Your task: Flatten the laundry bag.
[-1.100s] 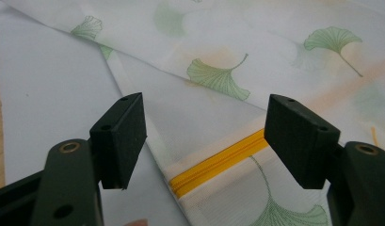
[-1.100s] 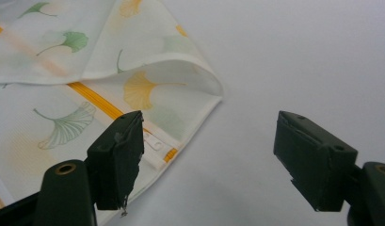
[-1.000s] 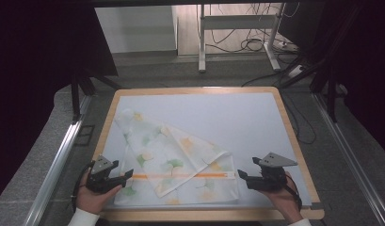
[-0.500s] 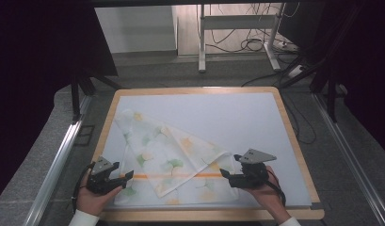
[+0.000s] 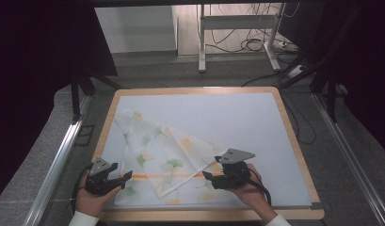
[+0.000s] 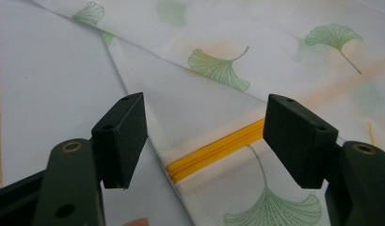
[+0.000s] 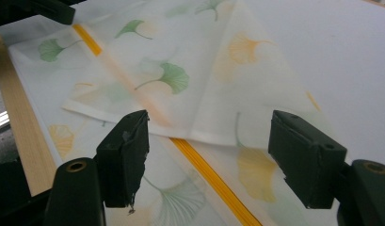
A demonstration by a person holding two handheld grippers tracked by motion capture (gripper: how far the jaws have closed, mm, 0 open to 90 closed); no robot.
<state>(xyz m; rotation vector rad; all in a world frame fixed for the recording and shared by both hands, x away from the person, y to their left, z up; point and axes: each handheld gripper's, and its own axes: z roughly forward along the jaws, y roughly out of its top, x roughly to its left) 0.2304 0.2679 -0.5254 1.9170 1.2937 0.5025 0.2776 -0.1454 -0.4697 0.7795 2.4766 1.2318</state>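
Mid-fold of cloth (image 5: 166, 157), lying near front edge of table (image 5: 293, 136). Left gripper (image 5: 125, 176) wide open at cloth's left edge, empty. Right gripper (image 5: 206, 178) over right corner, jaws wide, just narrowing slightly, cloth beneath, ungripped. Next, likely: lower, pinch both ends, lift together.

Both grippers (image 5: 125, 176) (image 5: 206, 178) over leaf-print cloth (image 5: 164, 157)

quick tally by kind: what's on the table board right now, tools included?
Leaf-print cloth, partly folded, orange stripe: 1
Hand-held grippers, both with jaws apart, nothing pinched: 2 (left hand-held gripper, right hand-held gripper)
Wood-rimmed table board: 1
Total: 4
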